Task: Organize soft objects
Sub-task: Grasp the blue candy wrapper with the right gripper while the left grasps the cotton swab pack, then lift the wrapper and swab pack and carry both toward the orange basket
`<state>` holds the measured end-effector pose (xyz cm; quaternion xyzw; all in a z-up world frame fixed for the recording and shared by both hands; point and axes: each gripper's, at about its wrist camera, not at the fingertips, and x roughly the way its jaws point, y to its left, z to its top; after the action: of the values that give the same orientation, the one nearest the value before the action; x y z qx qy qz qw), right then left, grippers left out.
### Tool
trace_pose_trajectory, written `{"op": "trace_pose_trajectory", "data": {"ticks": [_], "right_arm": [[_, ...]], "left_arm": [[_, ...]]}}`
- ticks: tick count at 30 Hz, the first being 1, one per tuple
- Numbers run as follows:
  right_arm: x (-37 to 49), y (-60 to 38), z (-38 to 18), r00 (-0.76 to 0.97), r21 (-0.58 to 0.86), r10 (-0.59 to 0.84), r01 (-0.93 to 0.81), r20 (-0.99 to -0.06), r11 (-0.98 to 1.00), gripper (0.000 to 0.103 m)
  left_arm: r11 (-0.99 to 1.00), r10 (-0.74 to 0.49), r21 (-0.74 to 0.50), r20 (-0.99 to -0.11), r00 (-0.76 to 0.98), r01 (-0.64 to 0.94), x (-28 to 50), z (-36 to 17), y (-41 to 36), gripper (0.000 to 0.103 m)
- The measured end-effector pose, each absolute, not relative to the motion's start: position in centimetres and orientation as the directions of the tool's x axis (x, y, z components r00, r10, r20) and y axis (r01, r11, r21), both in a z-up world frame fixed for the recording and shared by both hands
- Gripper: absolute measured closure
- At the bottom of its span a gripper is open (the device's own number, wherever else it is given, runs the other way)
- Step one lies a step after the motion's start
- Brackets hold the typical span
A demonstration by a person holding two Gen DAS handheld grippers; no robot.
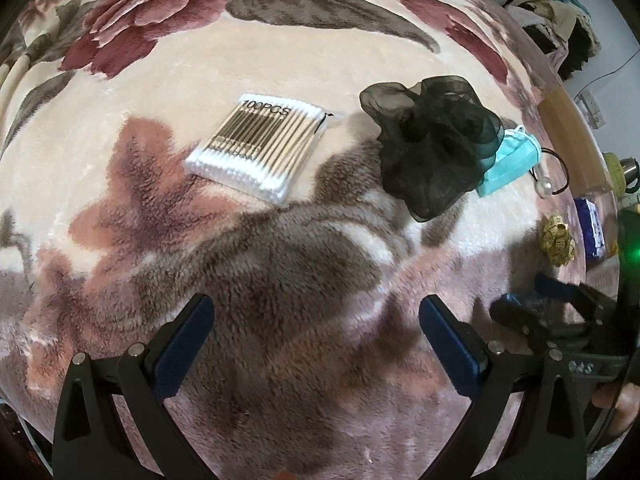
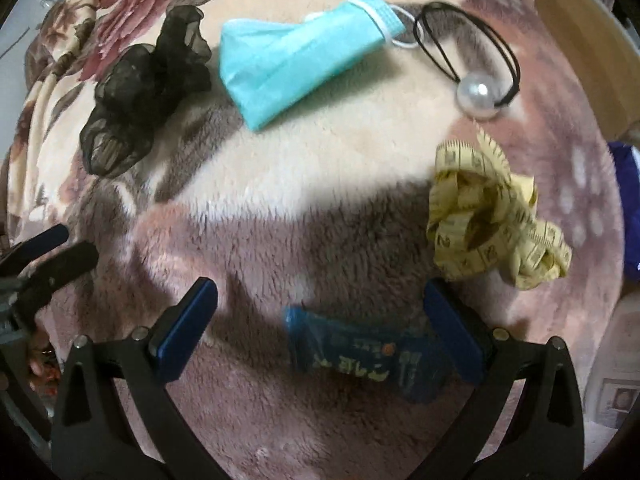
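Note:
On the floral fleece blanket (image 1: 280, 60) lie a pack of cotton swabs (image 1: 256, 152), a black sheer scrunchie (image 1: 436, 144), a folded teal face mask (image 1: 512, 160), a pearl hair tie (image 1: 544, 188) and a crumpled yellow measuring tape (image 1: 558, 242). My left gripper (image 1: 316, 312) is open over bare blanket, short of the swabs. In the right wrist view the scrunchie (image 2: 136, 100), mask (image 2: 296, 64), hair tie (image 2: 478, 90) and tape (image 2: 492, 216) lie ahead. My right gripper (image 2: 320, 292) is open, and a blurred blue packet (image 2: 360, 352) lies between its jaws, close to the right finger (image 2: 452, 320).
A wooden board (image 1: 576, 140) borders the blanket on the right. Beyond it are a pile of clothes (image 1: 556, 20) and a dark blue package (image 1: 590, 228). The other gripper (image 1: 560, 312) shows at the right of the left wrist view.

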<state>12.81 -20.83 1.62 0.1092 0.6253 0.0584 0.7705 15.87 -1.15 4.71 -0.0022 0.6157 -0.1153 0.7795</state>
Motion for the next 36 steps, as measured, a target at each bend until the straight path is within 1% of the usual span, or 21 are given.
{"op": "trace_pose_trajectory", "data": {"ticks": [4, 8, 10, 12, 13, 14, 15, 16, 18, 19, 20, 22, 24, 27, 30, 32, 33, 35, 36], "right_arm": [[10.7, -21.4, 1.9, 0.189, 0.319, 0.305, 0.048, -0.933, 0.946, 0.000], [9.3, -21.3, 2.3, 0.170, 0.353, 0.345, 0.017, -0.923, 0.935, 0.000], [8.9, -21.1, 2.7, 0.173, 0.339, 0.336, -0.013, -0.926, 0.941, 0.001], [9.1, -21.3, 3.0, 0.177, 0.284, 0.287, -0.045, -0.941, 0.958, 0.004], [9.2, -21.3, 2.9, 0.177, 0.261, 0.266, -0.051, -0.948, 0.964, 0.008], [9.3, -20.9, 2.9, 0.177, 0.239, 0.245, -0.055, -0.953, 0.969, 0.018], [9.2, -20.8, 2.8, 0.176, 0.212, 0.220, -0.059, -0.960, 0.975, 0.031], [9.2, -20.6, 2.6, 0.172, 0.173, 0.181, -0.062, -0.968, 0.983, 0.039], [9.2, -20.0, 2.4, 0.181, 0.092, 0.103, -0.067, -0.978, 0.994, 0.071], [8.9, -19.8, 2.6, 0.201, 0.059, 0.071, -0.062, -0.977, 0.996, 0.078], [8.7, -19.7, 3.0, 0.227, 0.061, 0.073, -0.058, -0.971, 0.996, 0.080], [8.3, -19.8, 3.8, 0.262, 0.106, 0.117, -0.056, -0.958, 0.993, 0.080], [8.7, -19.3, 4.4, 0.285, 0.116, 0.125, -0.049, -0.950, 0.992, 0.080], [10.6, -17.6, 4.2, 0.281, 0.142, 0.151, -0.053, -0.948, 0.988, 0.080], [11.0, -16.5, 3.4, 0.268, 0.157, 0.168, -0.063, -0.949, 0.986, 0.080], [10.9, -15.8, 3.1, 0.258, 0.160, 0.172, -0.066, -0.951, 0.985, 0.080], [11.3, -15.6, 2.9, 0.252, 0.160, 0.172, -0.065, -0.952, 0.985, 0.080], [11.2, -15.5, 2.4, 0.242, 0.161, 0.171, -0.059, -0.955, 0.985, 0.080], [11.5, -15.6, 2.2, 0.239, 0.162, 0.170, -0.052, -0.956, 0.985, 0.080]], "left_arm": [[0.975, -0.175, -0.137, -0.959, 0.223, 0.174, 15.7, 4.6, -0.4, 0.001], [0.978, -0.169, -0.136, -0.961, 0.221, 0.159, 15.7, 4.3, 0.9, 0.001], [0.980, -0.171, -0.140, -0.959, 0.226, 0.144, 15.7, 4.3, 1.7, 0.001], [0.981, -0.170, -0.142, -0.958, 0.232, 0.132, 15.8, 4.4, 2.4, 0.001], [0.982, -0.168, -0.141, -0.957, 0.236, 0.128, 15.9, 4.4, 2.7, 0.001], [0.983, -0.167, -0.141, -0.956, 0.242, 0.120, 16.1, 4.3, 3.0, 0.001], [0.983, -0.167, -0.143, -0.955, 0.245, 0.111, 16.3, 4.3, 3.3, 0.001], [0.984, -0.169, -0.148, -0.954, 0.246, 0.103, 16.5, 4.2, 3.5, 0.001], [0.984, -0.175, -0.158, -0.954, 0.242, 0.087, 17.2, 4.1, 4.0, 0.001], [0.983, -0.176, -0.161, -0.953, 0.245, 0.084, 17.5, 4.1, 4.1, 0.001], [0.984, -0.175, -0.160, -0.952, 0.249, 0.081, 17.8, 4.1, 4.2, 0.001], [0.986, -0.164, -0.149, -0.953, 0.257, 0.076, 18.8, 4.2, 4.3, 0.001], [0.988, -0.146, -0.127, -0.953, 0.267, 0.087, 20.0, 4.4, 3.9, 0.001], [0.987, -0.118, -0.083, -0.953, 0.277, 0.135, 22.2, 4.4, 2.7, 0.001], [0.979, -0.101, -0.052, -0.964, 0.244, 0.199, 24.2, 3.5, 1.2, 0.002], [0.974, -0.068, -0.014, -0.971, 0.231, 0.227, 25.1, 2.8, 0.7, 0.006], [0.971, -0.041, 0.013, -0.975, 0.220, 0.240, 25.5, 2.3, 0.4, 0.011], [0.970, -0.039, 0.010, -0.981, 0.192, 0.243, 26.1, 1.5, 0.2, 0.014], [0.972, -0.055, -0.013, -0.983, 0.173, 0.236, 26.2, 1.2, 0.1, 0.018]]}}
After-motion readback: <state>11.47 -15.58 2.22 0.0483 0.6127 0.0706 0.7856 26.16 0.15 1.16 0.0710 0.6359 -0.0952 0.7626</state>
